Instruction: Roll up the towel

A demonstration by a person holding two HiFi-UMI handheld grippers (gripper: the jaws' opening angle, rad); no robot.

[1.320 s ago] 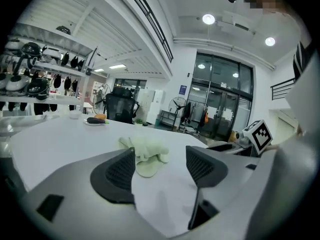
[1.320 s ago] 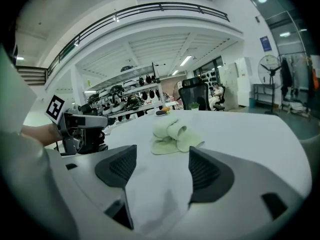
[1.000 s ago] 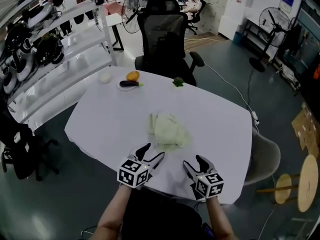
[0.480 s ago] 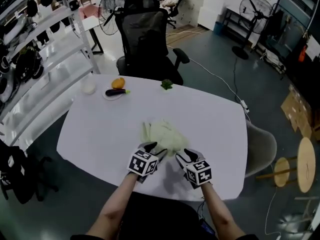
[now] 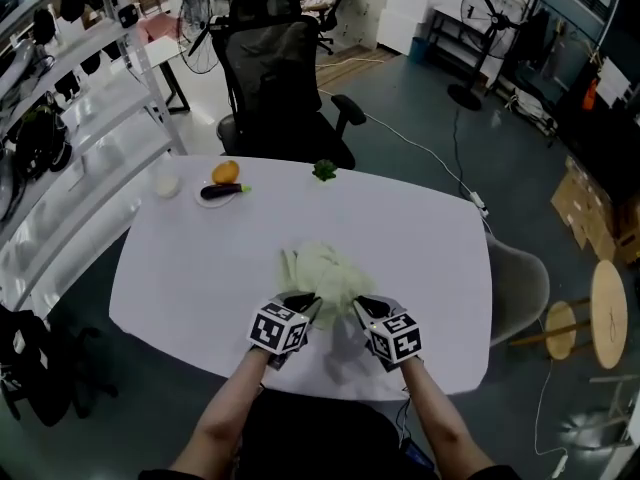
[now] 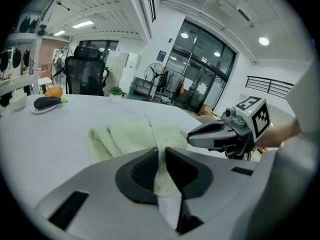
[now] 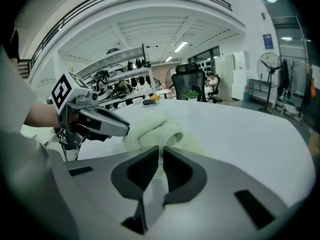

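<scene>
White oval tabletop [image 5: 190, 268], with a black mesh office chair [image 5: 275, 68] at its far side, carries a crumpled pale green cloth towel [image 5: 328, 266] lying at the middle, toward the near edge. The grey left gripper [image 5: 308, 306] has just been closing, and its jaws now pinch the towel's near-left edge, with fabric visible between the pads. The grey right gripper [image 5: 360, 306], likewise just closing, has its jaws nearly together on a thin fold at the near-right edge; the two grippers sit side by side, near but apart.
</scene>
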